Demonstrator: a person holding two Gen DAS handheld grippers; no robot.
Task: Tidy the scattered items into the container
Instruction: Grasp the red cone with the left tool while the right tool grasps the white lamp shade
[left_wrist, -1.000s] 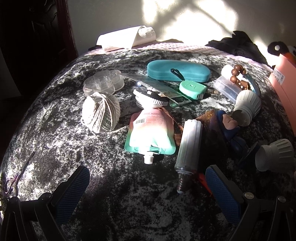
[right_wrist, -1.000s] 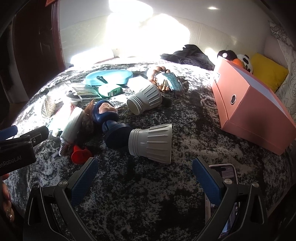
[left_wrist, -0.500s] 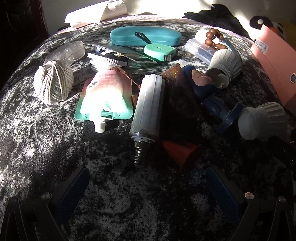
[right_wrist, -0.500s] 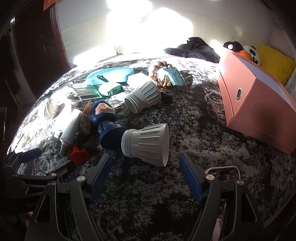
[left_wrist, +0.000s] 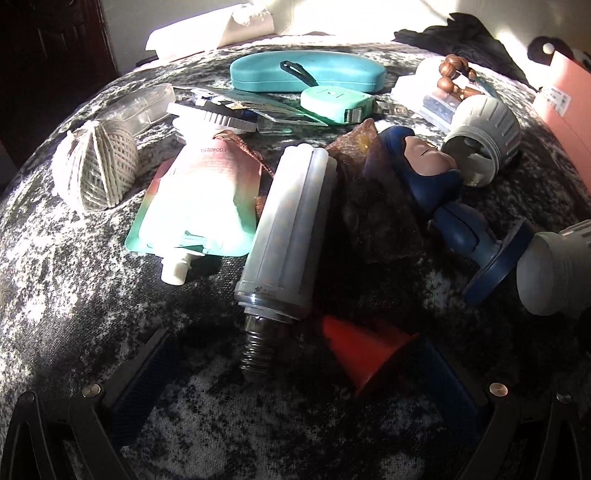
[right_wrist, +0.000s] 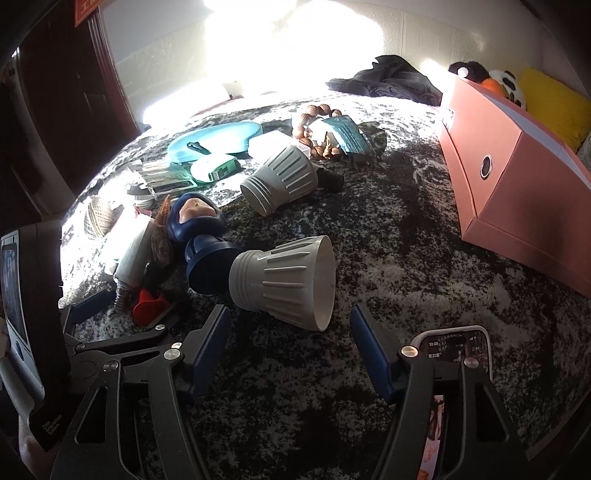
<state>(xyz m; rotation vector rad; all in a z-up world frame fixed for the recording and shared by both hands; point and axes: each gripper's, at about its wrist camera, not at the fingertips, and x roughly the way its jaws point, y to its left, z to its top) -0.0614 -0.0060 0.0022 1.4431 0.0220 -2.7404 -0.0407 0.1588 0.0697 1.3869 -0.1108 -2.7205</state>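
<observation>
A scatter of small items is spread over a black-and-white mottled blanket (right_wrist: 424, 266), and the pink box (right_wrist: 517, 192), a closed-looking carton with a round metal grommet in its front face, is seen standing at the blanket's right edge. Nearest the box, 2 ribbed grey lamp housings are found lying on their sides: the near grey housing (right_wrist: 284, 280), flared with its wide mouth toward the box, and the far grey housing (right_wrist: 280, 179) beyond it. On the side of the near housing away from the box, a blue figurine (right_wrist: 199, 229) is laid with its round base touching that housing. Farther from the box lie a white tubular bulb (left_wrist: 291, 236) with a screw base, a small red cone (left_wrist: 365, 350) and a pink-and-teal spouted pouch (left_wrist: 199, 199). The right gripper (right_wrist: 290, 347) is held with its jaws closing on either side of the near housing's lower rim, the pads apparently not yet pressing it. The left gripper (left_wrist: 295, 380) is spread wide, with the bulb's base and the red cone between its fingers, untouched.
</observation>
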